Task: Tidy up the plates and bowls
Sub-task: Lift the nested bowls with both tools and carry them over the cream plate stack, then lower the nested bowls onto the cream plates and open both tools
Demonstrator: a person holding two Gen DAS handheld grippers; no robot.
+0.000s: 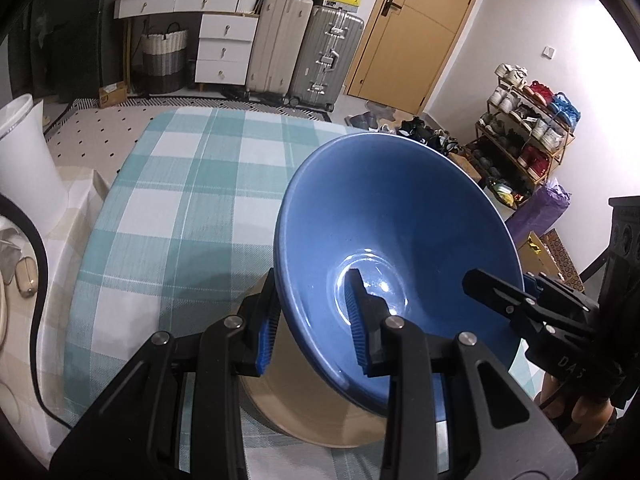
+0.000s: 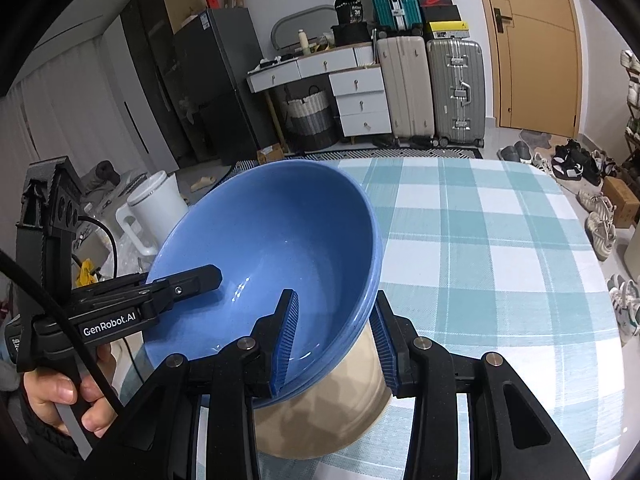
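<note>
A blue bowl sits over a beige plate or bowl on the teal checked tablecloth. My left gripper straddles the bowl's left rim, one finger inside and one outside, with a gap to the wall. My right gripper straddles the opposite rim of the blue bowl the same way, above the beige dish. Each gripper also shows in the other's view, the right gripper and the left gripper both reaching over the rim.
A white kettle and clutter stand off the table's left side. Suitcases, white drawers and a shoe rack line the room behind. The tablecloth stretches beyond the bowl.
</note>
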